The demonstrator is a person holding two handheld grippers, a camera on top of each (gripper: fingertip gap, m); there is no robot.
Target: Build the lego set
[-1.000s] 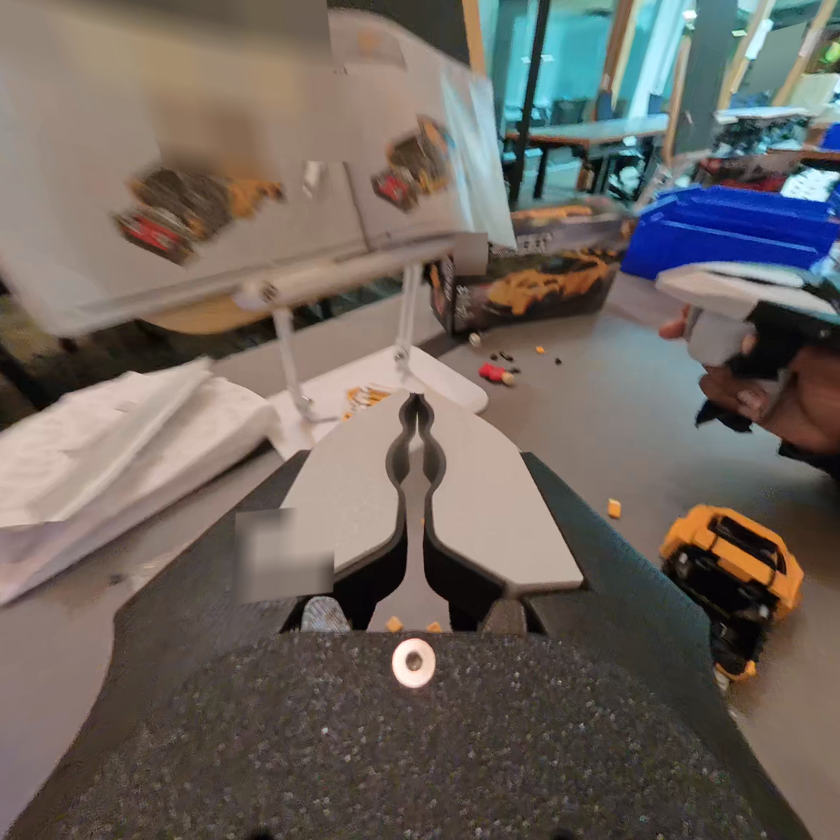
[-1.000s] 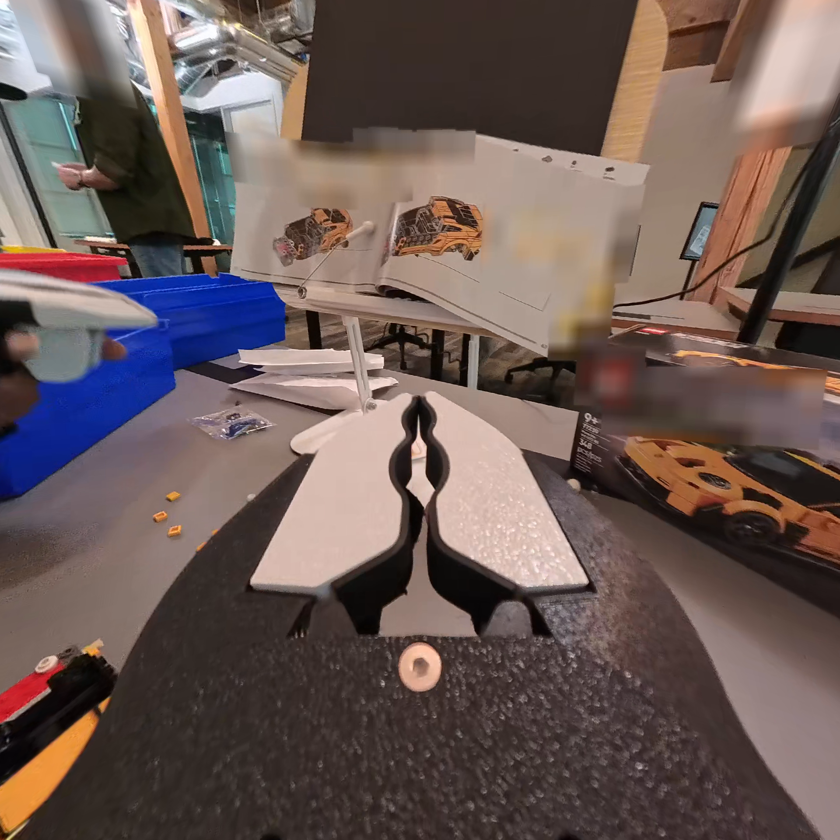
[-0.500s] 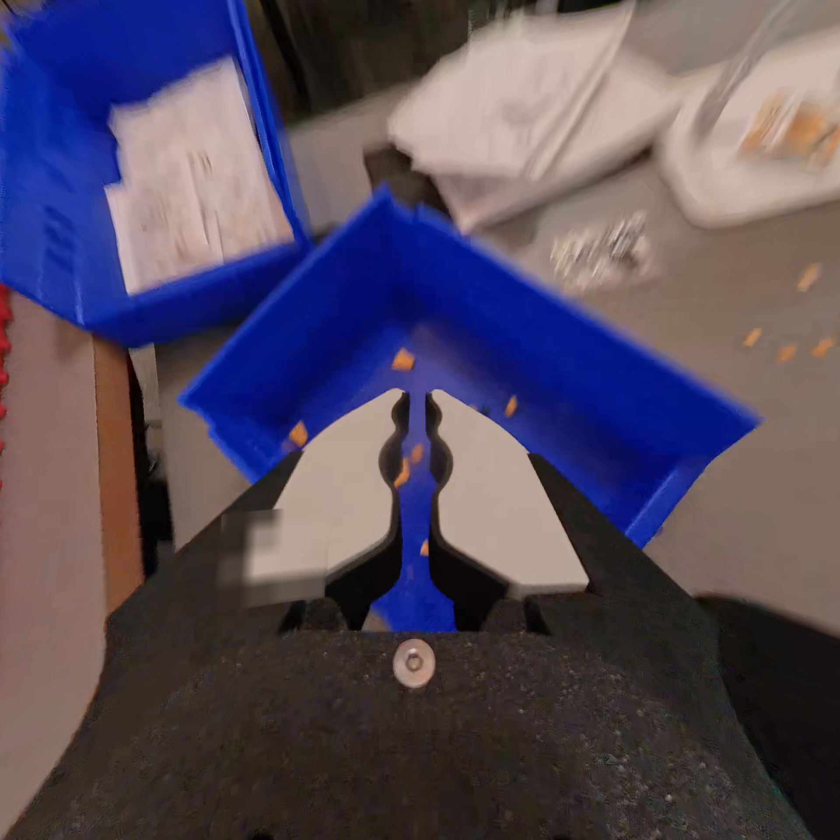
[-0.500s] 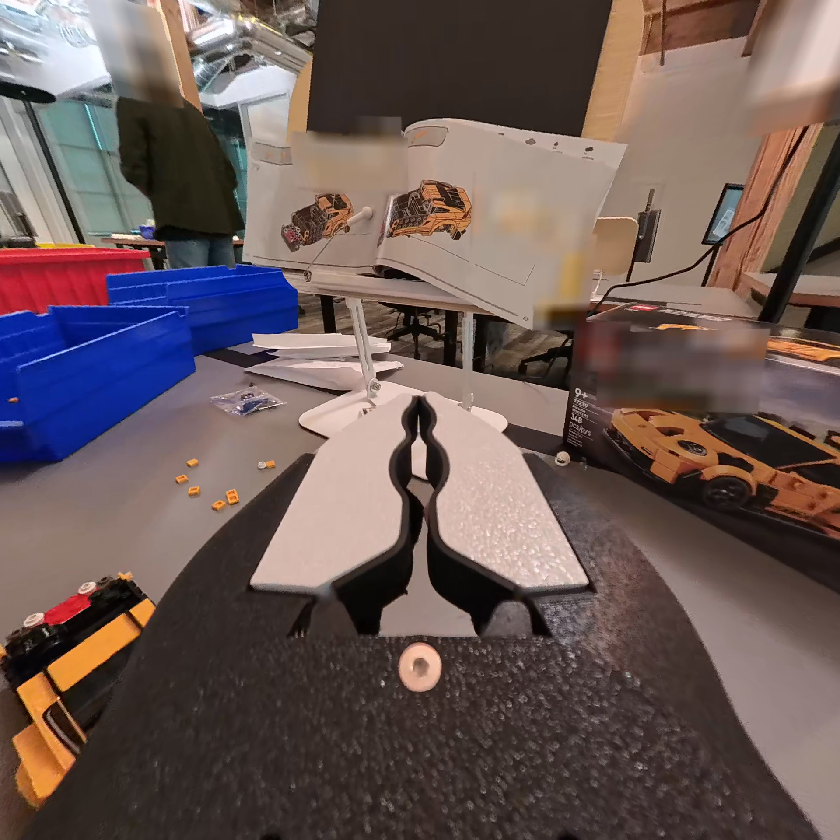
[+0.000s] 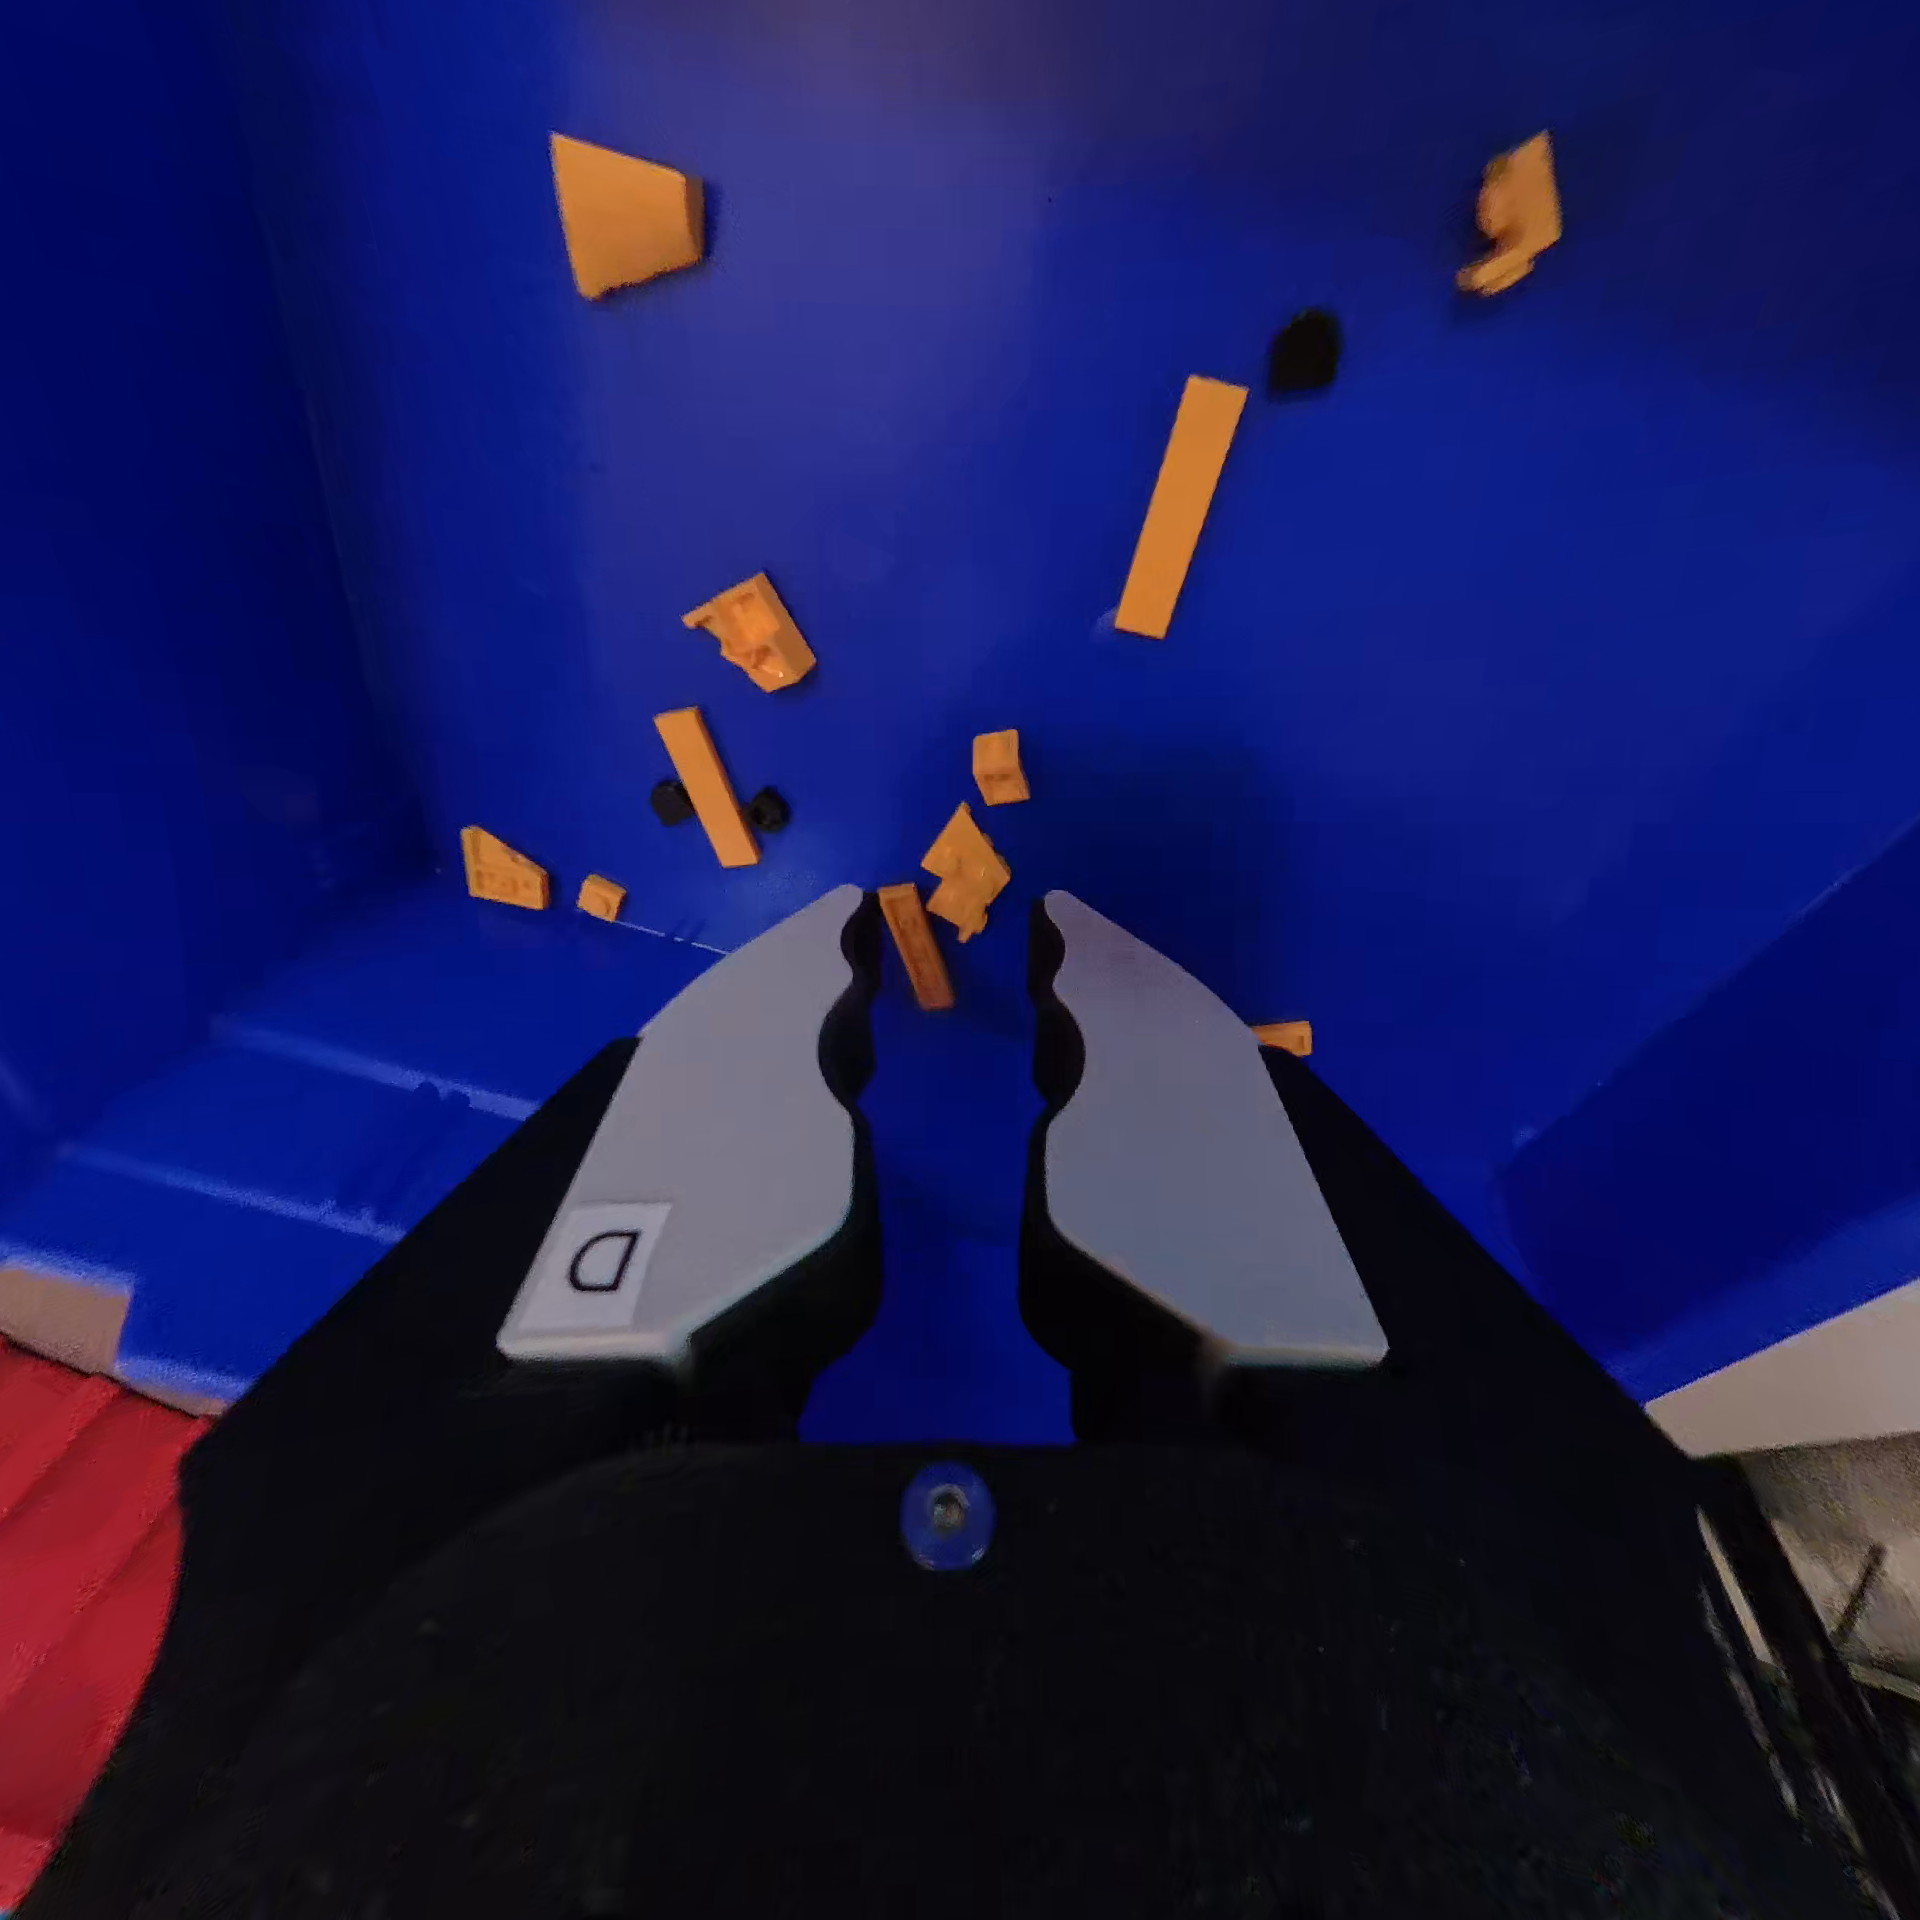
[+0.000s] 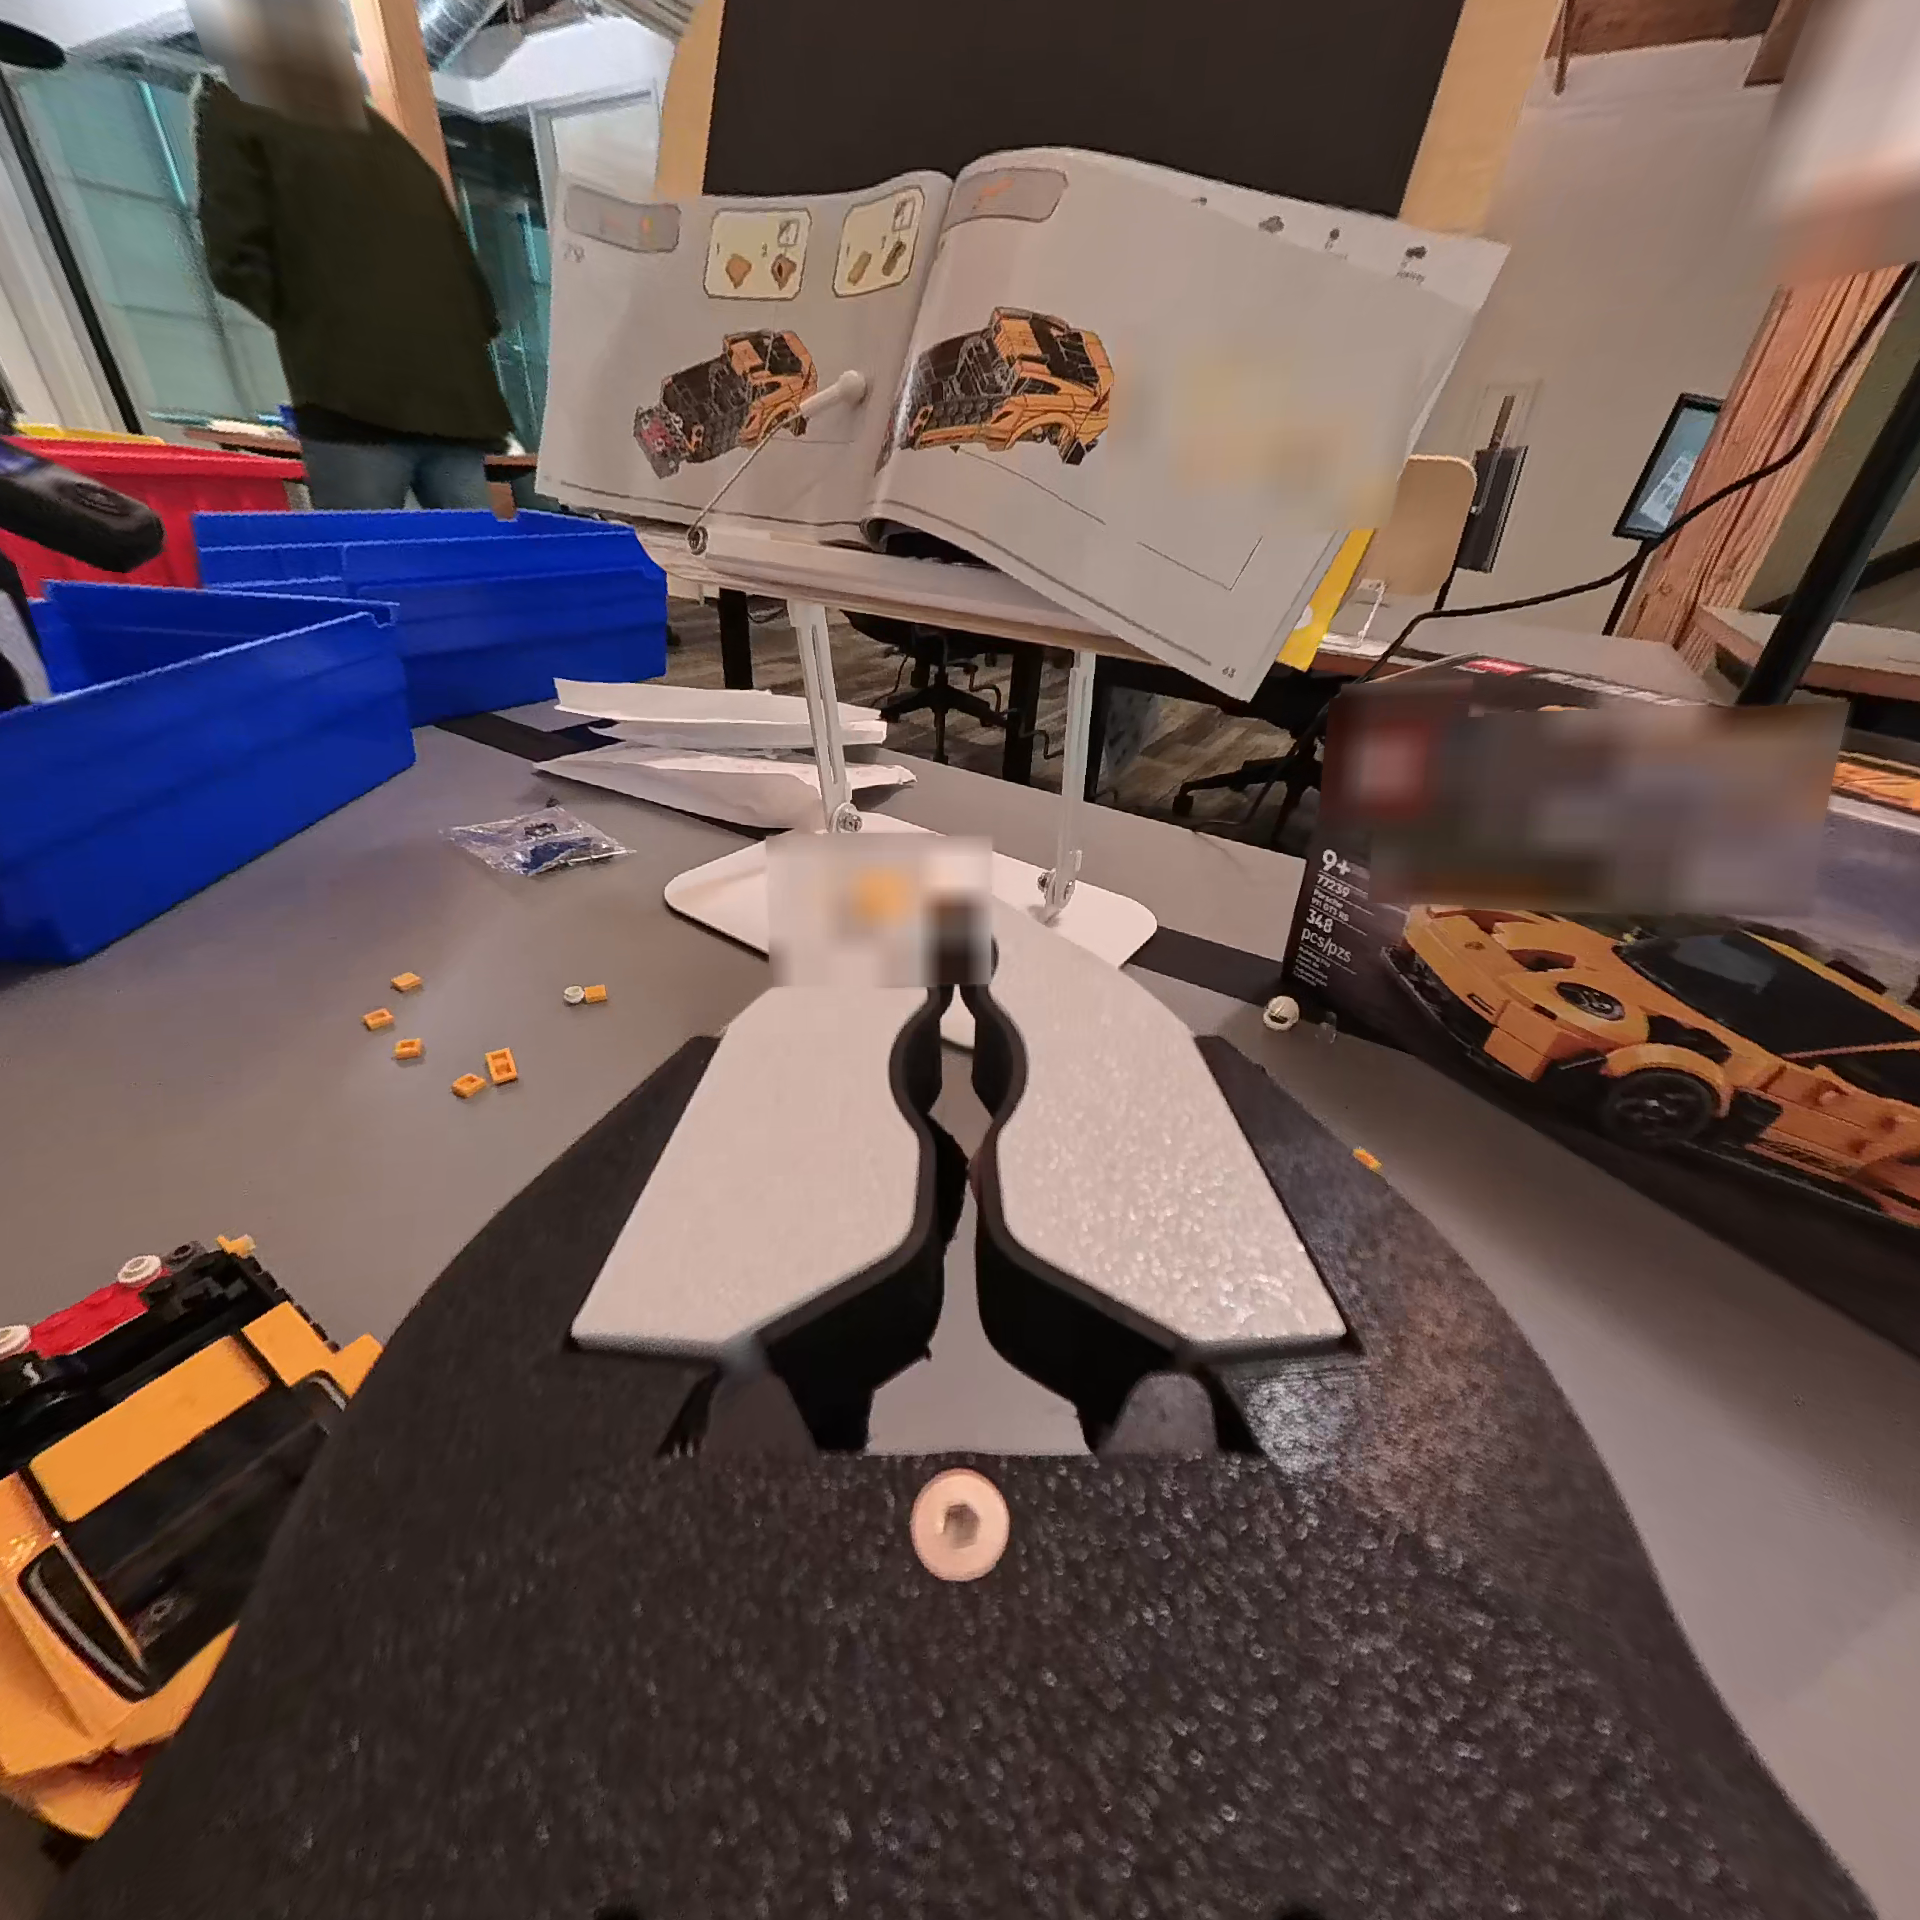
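1. Left gripper (image 5: 951, 914) points down into a blue bin (image 5: 312, 520), fingers apart and gripping nothing; a narrow orange strip (image 5: 916, 948) lies between the tips, just beside the left pad
2. Orange pieces (image 5: 1179, 506) scatter beyond
3. Right gripper (image 6: 956, 1003) hangs over the grey table (image 6: 208, 1091), fingers together, tips blurred
4. Farther: instruction booklet (image 6: 1039, 395)

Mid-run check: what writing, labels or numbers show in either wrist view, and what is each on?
I don't copy wording, so here is what bears it.
White sticker on the left claw: one dark character.
Dark toy-car box: white print on its end; the rest is blurred over.
Open instruction booklet: small marks, mostly too small to read.
Blue bin: none.
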